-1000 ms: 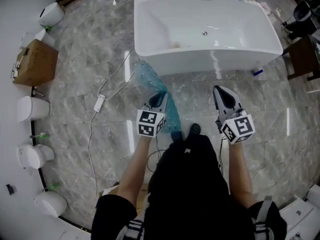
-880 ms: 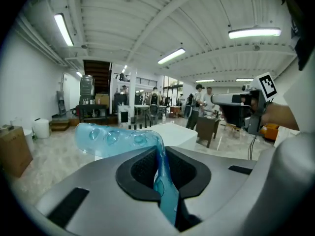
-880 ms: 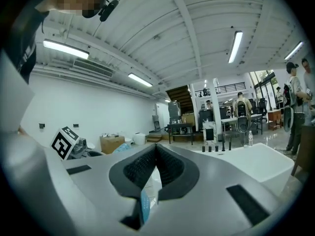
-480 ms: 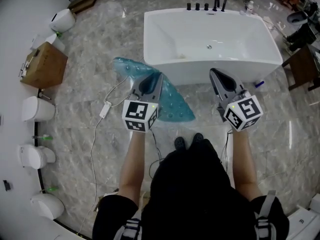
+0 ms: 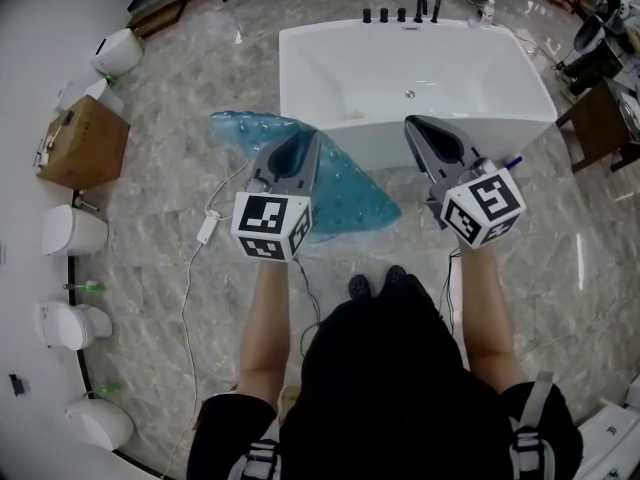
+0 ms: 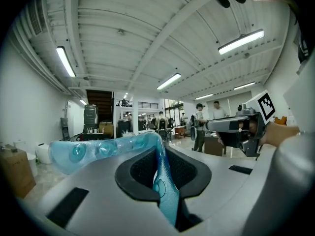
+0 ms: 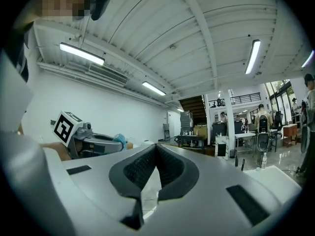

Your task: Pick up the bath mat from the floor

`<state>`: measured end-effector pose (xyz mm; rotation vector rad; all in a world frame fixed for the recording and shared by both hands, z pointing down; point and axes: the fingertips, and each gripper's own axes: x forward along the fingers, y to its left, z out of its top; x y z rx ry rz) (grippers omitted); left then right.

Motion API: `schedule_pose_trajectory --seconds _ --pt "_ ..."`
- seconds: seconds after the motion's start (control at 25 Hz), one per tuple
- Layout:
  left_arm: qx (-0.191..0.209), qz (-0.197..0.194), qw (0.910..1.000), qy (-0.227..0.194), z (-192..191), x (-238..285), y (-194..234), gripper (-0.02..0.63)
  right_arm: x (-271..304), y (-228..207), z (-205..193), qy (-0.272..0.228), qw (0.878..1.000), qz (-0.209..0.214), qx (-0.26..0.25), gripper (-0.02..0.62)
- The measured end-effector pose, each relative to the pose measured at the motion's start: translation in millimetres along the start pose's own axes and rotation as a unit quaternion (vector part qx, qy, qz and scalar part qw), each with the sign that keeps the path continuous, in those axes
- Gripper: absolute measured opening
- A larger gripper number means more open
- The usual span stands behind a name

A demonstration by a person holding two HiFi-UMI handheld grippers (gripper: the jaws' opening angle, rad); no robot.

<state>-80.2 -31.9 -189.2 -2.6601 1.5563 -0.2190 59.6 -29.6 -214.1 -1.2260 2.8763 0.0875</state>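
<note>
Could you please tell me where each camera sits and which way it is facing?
Head view: on the person's head, looking steeply down at floor, bathtub, both forearms, torso, shoes.
Left gripper view: on the left gripper, facing up across the hall; its jaws shut on the bath mat.
Right gripper view: on the right gripper, facing likewise; its jaws together, empty.
Shared: each gripper view shows the other gripper.

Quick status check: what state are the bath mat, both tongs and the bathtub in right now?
Bath mat: one edge pinched and raised, the rest hanging; can't tell whether it is fully clear of the floor.
Left tongs: shut on the bath mat.
Right tongs: shut, nothing between them.
Bathtub: no water visible.
</note>
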Motion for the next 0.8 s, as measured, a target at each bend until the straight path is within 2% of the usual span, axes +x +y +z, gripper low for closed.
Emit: schedule_pose_trajectory --seconds 0.8 --pt "-0.011 -0.013 0.9998 -0.004 -3.0 -4.5 7.5 0.048 3.5 8.6 -3.8 0.011 1.0 -0.007 -0.014 0.012"
